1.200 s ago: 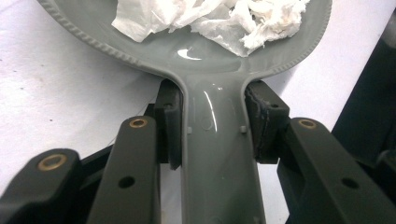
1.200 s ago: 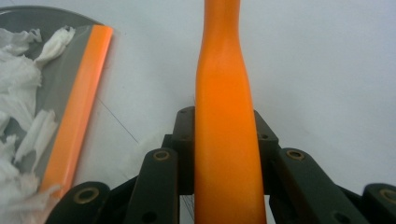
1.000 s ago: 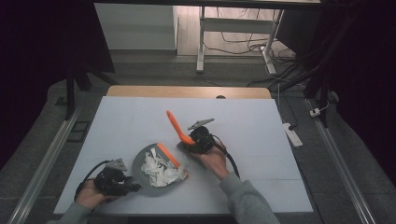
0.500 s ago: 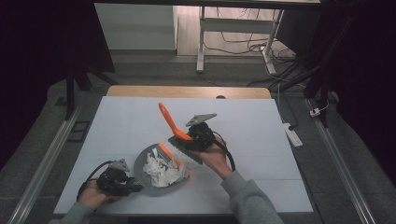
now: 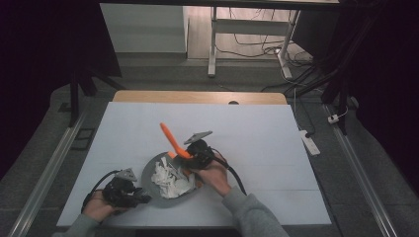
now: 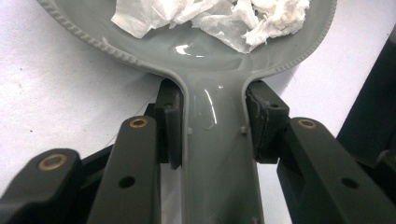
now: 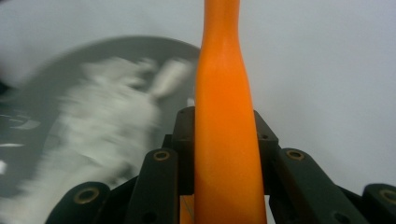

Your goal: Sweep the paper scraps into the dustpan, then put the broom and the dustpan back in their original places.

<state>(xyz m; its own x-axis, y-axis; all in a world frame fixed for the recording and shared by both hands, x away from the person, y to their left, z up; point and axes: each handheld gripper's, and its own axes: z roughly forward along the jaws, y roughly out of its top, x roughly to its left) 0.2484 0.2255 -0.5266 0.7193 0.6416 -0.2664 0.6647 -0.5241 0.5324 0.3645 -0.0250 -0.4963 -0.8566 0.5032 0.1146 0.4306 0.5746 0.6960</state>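
Spatula [image 5: 174, 141]: orange; handle clamped in the right gripper [image 5: 197, 149] jaws; long axis slanting up toward the surface's far edge; blade end down at the pan's right rim
Pan [image 5: 148, 174]: grey, near the surface's front edge, holding crumpled paper [image 5: 170, 177]; its handle [image 6: 219, 154] pinched by the left gripper [image 5: 129, 190] jaws
Nearer hand: right

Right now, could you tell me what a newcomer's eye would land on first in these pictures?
The bright orange handle stands out, shut in the right claw and slanting up over the white table. Beside it sits a grey pan heaped with crumpled white paper, near the table's front edge. The left claw is shut on the pan's handle.
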